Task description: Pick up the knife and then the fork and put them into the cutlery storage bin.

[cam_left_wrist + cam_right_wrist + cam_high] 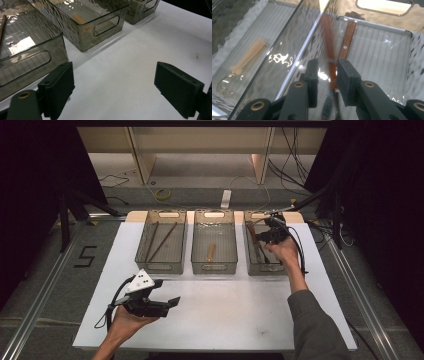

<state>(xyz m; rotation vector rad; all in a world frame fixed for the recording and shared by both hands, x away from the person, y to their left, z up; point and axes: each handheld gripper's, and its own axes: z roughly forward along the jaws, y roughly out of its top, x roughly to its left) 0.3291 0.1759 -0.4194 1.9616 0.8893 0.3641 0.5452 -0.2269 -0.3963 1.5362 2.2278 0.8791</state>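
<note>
My right gripper (264, 236) (327, 62) hangs over the right-hand clear bin (260, 271) (387, 57), pointing down into it. Its jaws stand a little apart. Between them is a blurred knife with a reddish-brown handle (331, 57), which does not look pressed by either pad; its serrated blade runs under the jaws. A second wooden-handled knife (347, 40) lies flat on the bin floor beside it. My left gripper (175, 301) (113, 68) is held near the front left of the white board (225, 315), jaws wide open with nothing between them.
Three clear bins stand in a row at the back of the board. The left bin (160, 268) (25, 62) holds two dark sticks (162, 240). The middle bin (215, 268) (100, 25) holds a pale wooden-handled spoon (211, 251) (247, 58).
</note>
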